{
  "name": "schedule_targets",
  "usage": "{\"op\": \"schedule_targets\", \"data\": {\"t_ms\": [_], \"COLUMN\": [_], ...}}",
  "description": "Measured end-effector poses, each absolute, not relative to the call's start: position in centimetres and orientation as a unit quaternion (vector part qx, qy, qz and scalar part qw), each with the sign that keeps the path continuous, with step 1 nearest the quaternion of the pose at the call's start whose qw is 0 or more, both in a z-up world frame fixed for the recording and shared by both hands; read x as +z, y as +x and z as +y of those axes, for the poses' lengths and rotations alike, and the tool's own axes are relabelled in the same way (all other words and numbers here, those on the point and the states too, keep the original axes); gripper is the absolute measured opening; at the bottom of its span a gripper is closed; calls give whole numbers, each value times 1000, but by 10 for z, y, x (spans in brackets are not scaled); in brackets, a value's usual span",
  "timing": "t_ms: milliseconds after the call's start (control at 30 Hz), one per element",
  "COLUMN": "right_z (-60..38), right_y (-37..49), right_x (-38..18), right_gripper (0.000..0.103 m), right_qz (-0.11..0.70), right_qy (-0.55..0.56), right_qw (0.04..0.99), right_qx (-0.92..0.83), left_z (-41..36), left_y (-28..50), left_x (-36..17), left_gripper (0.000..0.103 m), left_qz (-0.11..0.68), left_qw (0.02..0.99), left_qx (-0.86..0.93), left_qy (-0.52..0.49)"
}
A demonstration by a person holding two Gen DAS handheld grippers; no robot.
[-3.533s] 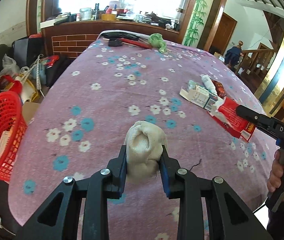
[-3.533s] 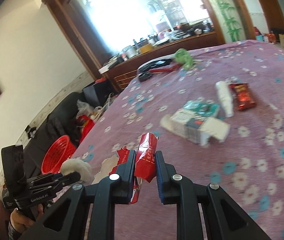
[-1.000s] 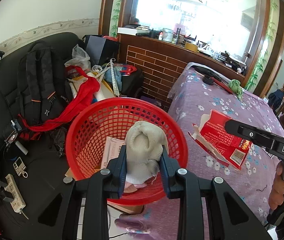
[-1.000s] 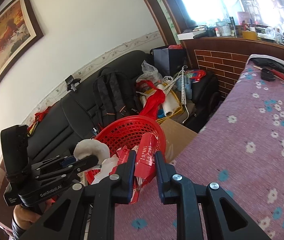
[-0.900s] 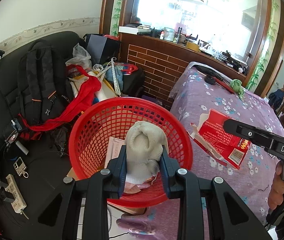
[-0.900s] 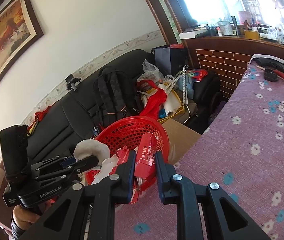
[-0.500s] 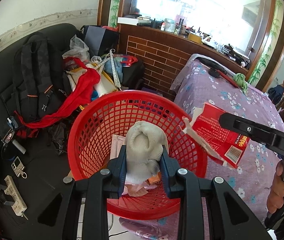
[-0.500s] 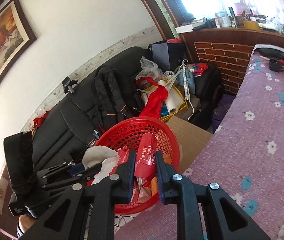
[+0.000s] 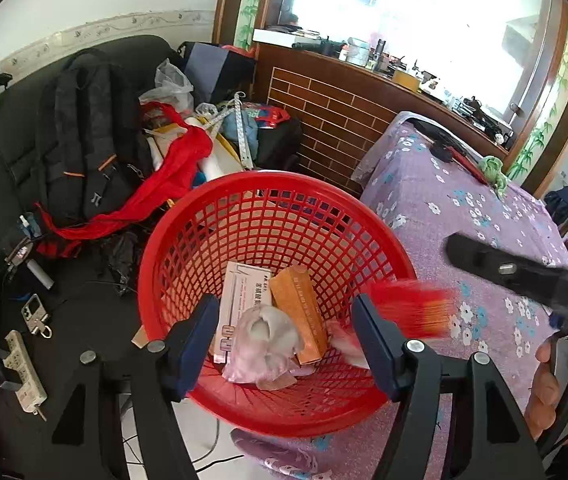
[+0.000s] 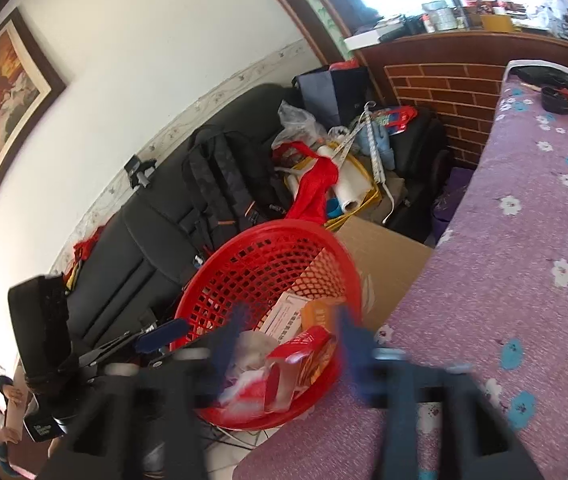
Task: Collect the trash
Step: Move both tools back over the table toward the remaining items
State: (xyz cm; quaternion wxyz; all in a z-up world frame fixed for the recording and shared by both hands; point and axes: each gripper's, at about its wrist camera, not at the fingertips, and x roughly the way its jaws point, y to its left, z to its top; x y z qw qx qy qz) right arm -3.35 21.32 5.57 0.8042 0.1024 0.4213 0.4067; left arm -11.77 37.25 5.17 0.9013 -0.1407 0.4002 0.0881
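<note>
Below my left gripper [image 9: 284, 324] stands a red mesh basket [image 9: 284, 179], and the jaws are opening with nothing between the pads. The white cloth wad [image 9: 263, 332] lies loose in the basket beside an orange box [image 9: 296, 308] and a white box [image 9: 243, 292]. My right gripper [image 10: 290, 344] is blurred over the basket's [image 10: 267, 232] near side, its jaws also opening. The red wrapper [image 10: 300, 356] drops free between them into the basket. In the left wrist view that wrapper [image 9: 408, 308] is a red blur under the right gripper [image 9: 468, 250].
The basket stands on the floor against a table with a purple flowered cloth [image 9: 464, 208]. A black sofa holds a backpack [image 9: 83, 140] and red cloth [image 9: 171, 176]. A power strip [image 9: 23, 368] lies on the floor. A cardboard box [image 10: 384, 256] sits behind the basket.
Both grippers have opened over the basket. The white wad has fallen from the left one into the basket, and the red wrapper has left the right one and is dropping in.
</note>
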Motion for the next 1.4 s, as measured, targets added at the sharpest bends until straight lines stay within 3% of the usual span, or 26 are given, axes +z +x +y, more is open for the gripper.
{"op": "schedule_targets", "data": {"t_ms": [533,1400], "right_z": [99,-221], "right_y": [-63,-90], "right_x": [88,84], "right_gripper": [76,76], "right_qz": [380,331], "right_qy": [150,219], "right_qw": [842,910], "right_qx": [353,115], "left_z": [307,65], "left_y": [-159,-80], "left_x": [65,76], "left_gripper": [73,73], "left_qz": [372,425], "left_qw": [915,894], "left_qx": [82,-133], "left_qy": [-129,-51]}}
